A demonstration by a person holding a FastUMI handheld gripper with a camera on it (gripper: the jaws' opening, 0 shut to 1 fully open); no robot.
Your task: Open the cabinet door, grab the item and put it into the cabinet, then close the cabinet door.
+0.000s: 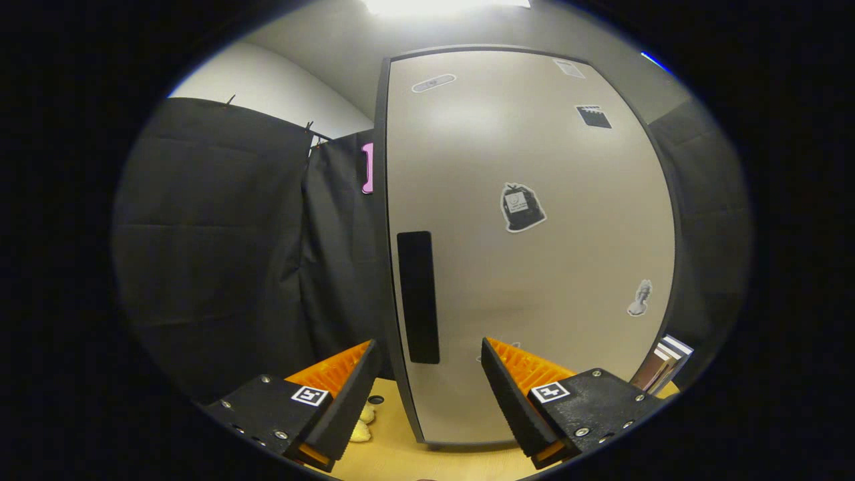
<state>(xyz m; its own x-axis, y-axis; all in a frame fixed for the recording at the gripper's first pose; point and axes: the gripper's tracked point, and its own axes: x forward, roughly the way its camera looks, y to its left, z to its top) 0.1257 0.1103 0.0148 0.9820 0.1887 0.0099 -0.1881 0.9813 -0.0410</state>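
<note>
Cabinet door (534,254) shut, pale grey front, dark frame edge around it, standing upright on the wood surface (427,461) just ahead of the jaws. Dark vertical handle (418,297) sits near the door's left edge, lower half of the door, its bottom end just above and between the fingers, closer to the left one. Gripper (427,364) jaws spread wide, nothing between them, not touching door or handle as far as can be seen. Left finger (347,394) lies left of the door edge; right finger (514,394) in front of the door's lower face. Item: small yellowish soft thing (363,424) on the surface just beside the left finger's inner side, left of the cabinet's bottom corner, mostly hidden, kind unclear. Small dark round spot (376,399) on the surface next to it. Stickers on the door: a dark bag-shaped one (522,207) mid-door, a small pale figure (640,298) lower right, a dark rectangle (594,116) upper right, a pale oval (433,83) upper left. Books (664,369) stand leaning right of the cabinet on the surface. Black cloth (220,247) hangs left of the cabinet, and beyond it is a pale wall (267,83). Bright ceiling light (441,5) overhead.
</note>
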